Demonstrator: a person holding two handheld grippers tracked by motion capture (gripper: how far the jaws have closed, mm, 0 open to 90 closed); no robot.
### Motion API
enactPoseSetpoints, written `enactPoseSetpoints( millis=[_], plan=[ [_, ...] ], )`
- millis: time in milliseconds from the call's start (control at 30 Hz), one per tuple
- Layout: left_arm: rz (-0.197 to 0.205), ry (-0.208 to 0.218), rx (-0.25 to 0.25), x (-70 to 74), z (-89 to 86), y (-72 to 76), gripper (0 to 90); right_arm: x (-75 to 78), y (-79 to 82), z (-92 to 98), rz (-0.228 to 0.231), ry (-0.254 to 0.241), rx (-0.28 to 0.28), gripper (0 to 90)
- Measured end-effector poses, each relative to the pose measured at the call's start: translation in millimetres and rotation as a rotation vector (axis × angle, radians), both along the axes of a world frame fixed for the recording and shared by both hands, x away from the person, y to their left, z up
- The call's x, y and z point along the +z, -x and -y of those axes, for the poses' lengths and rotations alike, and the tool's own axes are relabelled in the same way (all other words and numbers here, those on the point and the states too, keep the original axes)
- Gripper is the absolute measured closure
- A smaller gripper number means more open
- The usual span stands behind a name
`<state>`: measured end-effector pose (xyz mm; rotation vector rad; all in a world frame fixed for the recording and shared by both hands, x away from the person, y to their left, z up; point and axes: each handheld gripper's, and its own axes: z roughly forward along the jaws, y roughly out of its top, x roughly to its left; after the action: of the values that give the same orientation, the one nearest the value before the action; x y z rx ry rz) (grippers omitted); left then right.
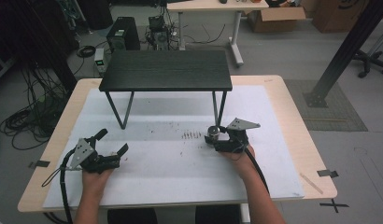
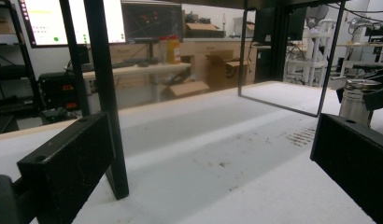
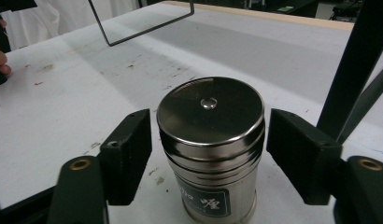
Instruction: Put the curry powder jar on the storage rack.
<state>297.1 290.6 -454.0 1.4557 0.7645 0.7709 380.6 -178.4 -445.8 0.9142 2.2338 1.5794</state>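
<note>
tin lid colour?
Shiny silver steel lid with a small centre knob; right gripper view shows it best.

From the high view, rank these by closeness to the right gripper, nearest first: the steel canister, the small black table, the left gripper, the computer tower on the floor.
1. Steel canister: between the jaws of the right gripper.
2. Small black table: its right legs stand just behind the gripper.
3. Left gripper: across the mat, on the left.
4. Computer tower: on the floor beyond the table, far left.

Both hand-held grippers are matte black, the left hand-held gripper (image 1: 112,142) and the right hand-held gripper (image 1: 213,136) each with a grey three-cornered plate on top, blocky flat jaws, brass-ringed screw holes behind them, and a black cable trailing back. Forearms are bare, no sleeves.
</note>
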Motion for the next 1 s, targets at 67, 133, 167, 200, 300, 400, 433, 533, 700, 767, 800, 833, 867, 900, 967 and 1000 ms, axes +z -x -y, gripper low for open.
enactPoseSetpoints(
  millis=[67,133,167,200,300,400,433,533,700,767,800,833,867,900,967,1000],
  plan=[
    [0.0,-0.001,0.0,0.0,-0.2,-0.1,0.2,0.1,0.0,0.2,0.002,-0.002,-0.009,33.6],
    [-0.001,0.0,0.0,0.0,-0.1,-0.1,0.2,0.1,0.0,0.6,0.0,-0.007,-0.01,36.2],
    [0.0,-0.001,0.0,0.0,-0.2,-0.1,0.2,0.3,0.2,0.5,0.002,-0.002,-0.011,37.4],
    [0.0,-0.001,0.0,0.0,-0.2,-0.1,0.2,0.4,0.3,0.5,0.004,0.0,-0.012,38.7],
    [0.0,0.0,0.001,0.0,-0.2,-0.1,0.2,0.7,0.3,0.2,0.007,0.001,-0.01,42.3],
    [0.0,0.0,0.001,0.0,-0.2,-0.1,0.2,1.1,0.9,0.0,0.01,-0.004,-0.008,45.5],
    [0.0,0.0,0.0,0.0,-0.3,0.0,0.2,1.5,1.1,-0.1,0.012,-0.004,-0.007,46.8],
    [0.0,0.001,0.0,-0.1,-0.3,0.1,0.2,3.0,1.9,-0.7,0.021,0.008,-0.005,47.5],
    [0.0,0.0,0.0,0.0,-0.3,0.0,0.2,6.1,3.5,-1.6,0.019,0.023,0.008,48.0],
    [0.0,0.0,0.0,0.0,-0.3,0.0,0.2,8.3,4.7,-2.1,0.02,0.019,0.012,48.0],
    [0.0,0.0,0.0,0.0,-0.2,0.1,0.2,9.8,5.0,-2.4,0.021,0.017,0.015,48.0],
    [0.0,0.001,0.001,0.0,-0.2,0.1,0.2,11.6,5.3,-3.1,0.02,0.016,0.019,48.0],
    [0.0,0.0,0.001,-0.1,-0.2,0.1,0.2,13.7,5.5,-3.8,0.022,0.018,0.022,48.0],
    [0.0,0.0,0.001,-0.1,-0.2,0.1,0.2,16.0,5.6,-4.6,0.021,0.019,0.027,48.0],
    [0.001,0.0,0.001,-0.1,-0.2,0.1,0.2,21.6,6.0,-6.4,0.02,0.02,0.034,48.1],
    [0.0,0.0,0.001,-0.1,-0.2,0.1,0.2,24.6,5.9,-7.2,0.024,0.018,0.038,48.1]
  ],
)
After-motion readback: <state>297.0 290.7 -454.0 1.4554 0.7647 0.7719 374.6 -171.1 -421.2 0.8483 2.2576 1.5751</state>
